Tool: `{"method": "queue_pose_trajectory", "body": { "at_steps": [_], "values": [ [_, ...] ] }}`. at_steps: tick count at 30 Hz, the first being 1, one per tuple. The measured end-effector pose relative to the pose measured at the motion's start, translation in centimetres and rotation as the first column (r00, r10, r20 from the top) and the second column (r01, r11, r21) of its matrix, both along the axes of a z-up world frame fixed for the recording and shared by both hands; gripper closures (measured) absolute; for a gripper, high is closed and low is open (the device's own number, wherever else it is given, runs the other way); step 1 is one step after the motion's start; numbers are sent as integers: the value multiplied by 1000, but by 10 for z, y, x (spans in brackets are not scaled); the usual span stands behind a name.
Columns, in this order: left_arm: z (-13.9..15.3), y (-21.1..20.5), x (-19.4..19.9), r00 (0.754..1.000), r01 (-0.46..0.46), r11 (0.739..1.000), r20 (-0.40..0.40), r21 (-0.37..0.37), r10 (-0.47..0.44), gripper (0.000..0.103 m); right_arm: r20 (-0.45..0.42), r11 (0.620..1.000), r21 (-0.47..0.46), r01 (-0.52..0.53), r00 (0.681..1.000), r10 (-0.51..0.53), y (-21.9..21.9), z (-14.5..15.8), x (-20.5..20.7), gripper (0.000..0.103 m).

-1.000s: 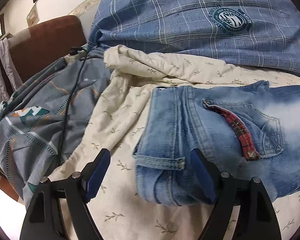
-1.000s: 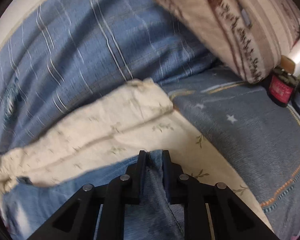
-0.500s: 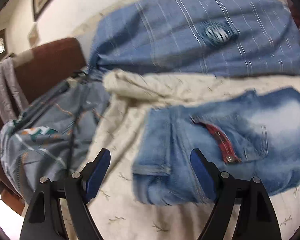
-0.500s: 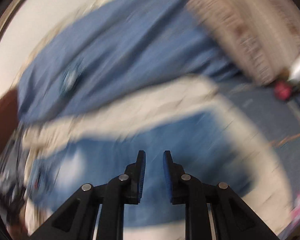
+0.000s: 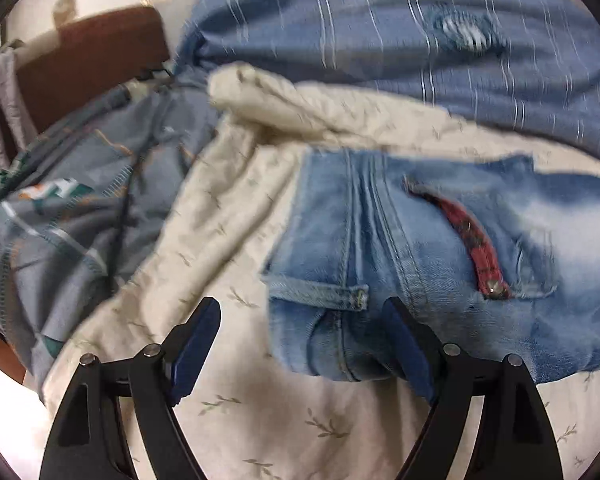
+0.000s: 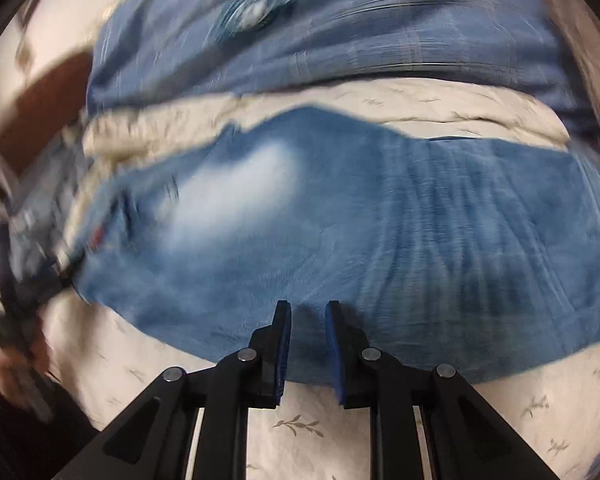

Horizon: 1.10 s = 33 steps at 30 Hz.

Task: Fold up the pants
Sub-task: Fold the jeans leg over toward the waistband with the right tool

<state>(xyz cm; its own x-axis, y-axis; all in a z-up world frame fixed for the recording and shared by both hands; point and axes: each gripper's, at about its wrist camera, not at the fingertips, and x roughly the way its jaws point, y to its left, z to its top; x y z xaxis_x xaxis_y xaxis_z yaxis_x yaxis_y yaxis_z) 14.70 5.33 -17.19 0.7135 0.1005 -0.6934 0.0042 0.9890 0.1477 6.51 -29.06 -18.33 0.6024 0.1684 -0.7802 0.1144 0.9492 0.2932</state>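
Note:
The light blue jeans (image 5: 440, 264) lie folded on a cream leaf-print sheet (image 5: 300, 432), waistband end toward me, a red-trimmed back pocket (image 5: 472, 240) showing. My left gripper (image 5: 300, 332) is open just above the near waistband corner, holding nothing. In the right wrist view the jeans (image 6: 340, 232) spread wide and blurred. My right gripper (image 6: 308, 316) hangs over their near edge with the jaws a narrow gap apart and nothing between them.
A large blue plaid pillow (image 5: 400, 32) lies behind the jeans. A grey patterned quilt (image 5: 68, 208) is bunched at the left, with a brown headboard (image 5: 88, 60) behind it. The cream sheet (image 6: 300, 432) extends toward me.
My right gripper has let go of the denim, pulled back and swung left over the jeans. My left gripper stayed open and shifted slightly over the waistband.

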Motion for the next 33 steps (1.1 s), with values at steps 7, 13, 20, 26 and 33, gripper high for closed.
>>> {"method": "queue_pose_trajectory", "body": {
  "at_steps": [7, 13, 20, 26, 33],
  "values": [
    [32, -25, -38, 964, 140, 989, 233, -43, -126, 13, 201, 909, 350, 226, 930, -309, -98, 28, -67, 72],
    [27, -79, -48, 927, 341, 939, 184, -45, -328, 12, 92, 716, 583, 385, 844, -529, -159, 4, -113, 29],
    [-4, -119, -32, 921, 387, 920, -24, -66, -389, 12, -9, 665, 584, 466, 822, -569, -173, -14, -114, 29],
    [-14, -125, -29, 910, 406, 913, -69, -41, -408, 1, -59, 631, 557, 540, 783, -619, -190, -29, -103, 29],
    [-26, -129, -26, 908, 409, 912, -91, -17, -409, 0, -38, 585, 592, 554, 744, -667, -207, -35, -80, 29]
  ]
}}
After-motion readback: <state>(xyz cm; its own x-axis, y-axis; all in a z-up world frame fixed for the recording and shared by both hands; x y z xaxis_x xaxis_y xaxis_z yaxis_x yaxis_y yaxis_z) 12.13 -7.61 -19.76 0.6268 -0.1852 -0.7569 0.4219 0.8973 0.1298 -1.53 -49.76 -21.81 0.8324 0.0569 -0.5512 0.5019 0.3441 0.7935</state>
